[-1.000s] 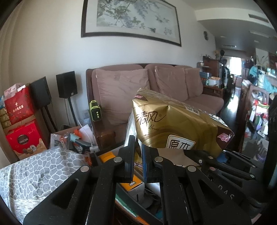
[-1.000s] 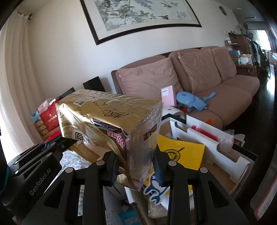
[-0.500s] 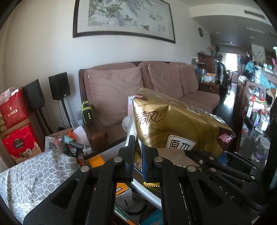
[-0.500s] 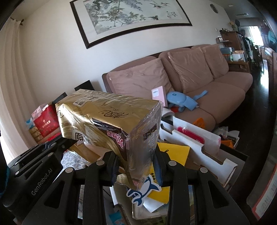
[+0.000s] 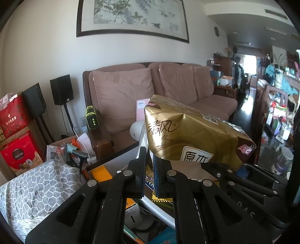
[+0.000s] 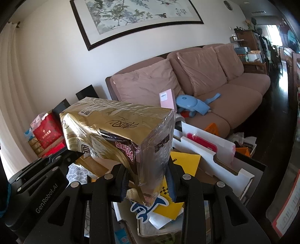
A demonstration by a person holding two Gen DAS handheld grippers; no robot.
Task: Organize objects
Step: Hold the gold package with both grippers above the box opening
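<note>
1. While both grippers share it, gold tissue pack [image 5: 189,135] hangs in mid-air above cluttered table [image 6: 221,169].
2. Left gripper [image 5: 149,169]: jaws narrow, pinching pack's clear end flap.
3. Right gripper [image 6: 148,180]: jaws clamp opposite end.
4. Bkgd: pink sofa [image 5: 168,90].

Pink sofa [image 5: 168,90], framed painting [image 5: 131,16] above, black speakers [image 5: 61,89], red gift bags [image 5: 13,120], blue toy [image 6: 191,105]
</note>
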